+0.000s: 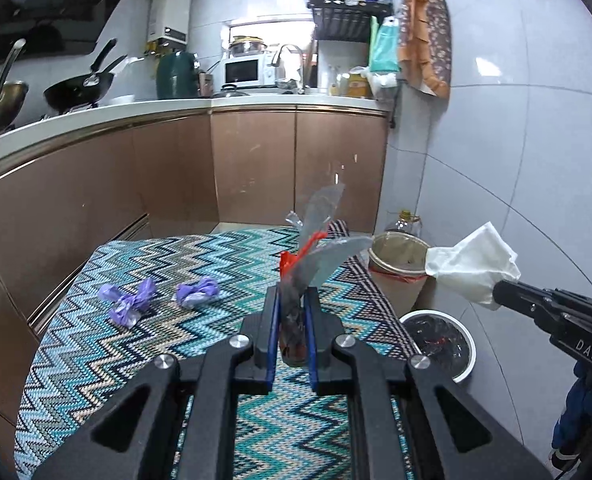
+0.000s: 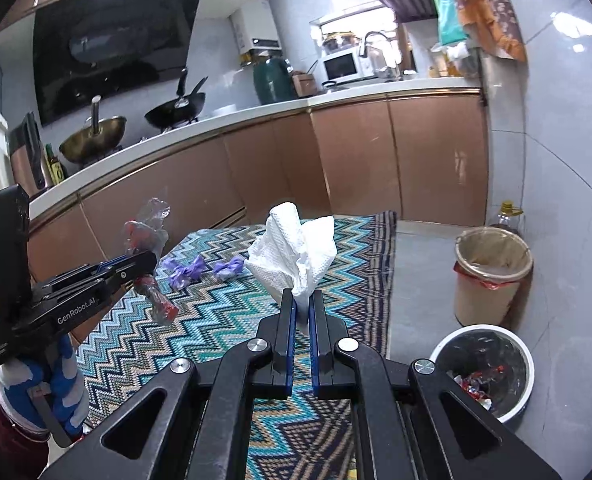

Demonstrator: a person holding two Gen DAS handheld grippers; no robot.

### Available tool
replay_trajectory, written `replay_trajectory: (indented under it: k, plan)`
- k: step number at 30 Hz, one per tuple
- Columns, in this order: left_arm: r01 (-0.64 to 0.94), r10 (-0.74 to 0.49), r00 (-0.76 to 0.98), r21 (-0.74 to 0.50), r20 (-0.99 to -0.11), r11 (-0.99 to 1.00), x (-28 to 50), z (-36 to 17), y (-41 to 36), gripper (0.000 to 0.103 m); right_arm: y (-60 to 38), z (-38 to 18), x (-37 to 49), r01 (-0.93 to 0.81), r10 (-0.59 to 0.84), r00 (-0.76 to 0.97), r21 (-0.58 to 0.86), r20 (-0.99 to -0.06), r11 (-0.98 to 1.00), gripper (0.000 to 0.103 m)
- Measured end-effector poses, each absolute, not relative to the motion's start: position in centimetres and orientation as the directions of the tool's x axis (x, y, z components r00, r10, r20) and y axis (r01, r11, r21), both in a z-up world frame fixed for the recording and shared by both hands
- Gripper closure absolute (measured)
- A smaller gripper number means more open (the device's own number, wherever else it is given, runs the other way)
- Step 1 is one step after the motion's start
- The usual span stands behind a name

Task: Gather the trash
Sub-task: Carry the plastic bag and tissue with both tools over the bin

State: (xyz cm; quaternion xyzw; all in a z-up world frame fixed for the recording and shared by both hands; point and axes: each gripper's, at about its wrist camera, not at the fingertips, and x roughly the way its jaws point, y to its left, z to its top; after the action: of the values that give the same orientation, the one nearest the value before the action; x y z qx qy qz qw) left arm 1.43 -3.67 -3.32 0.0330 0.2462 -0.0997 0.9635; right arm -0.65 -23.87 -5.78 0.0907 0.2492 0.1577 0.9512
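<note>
My left gripper is shut on a clear plastic wrapper with red print and holds it above the zigzag rug. It also shows in the right wrist view with the wrapper. My right gripper is shut on a crumpled white paper towel; in the left wrist view it holds the towel near the beige bin. Two purple crumpled bags lie on the rug.
A white bin with a black liner holds some trash, right of the rug. The beige bin stands behind it by the tiled wall, with a bottle behind. Brown kitchen cabinets run along the far side.
</note>
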Motion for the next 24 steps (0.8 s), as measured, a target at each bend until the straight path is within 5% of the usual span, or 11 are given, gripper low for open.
replay_trajectory:
  k: [24]
  plan:
    - [0.486, -0.333, 0.731, 0.112, -0.596, 0.867, 8.2, -6.4, -20.7, 0.092, -35.9, -9.7, -0.9, 0.035, 0.122, 0.882, 0.321, -0.454, 0.946, 0.097]
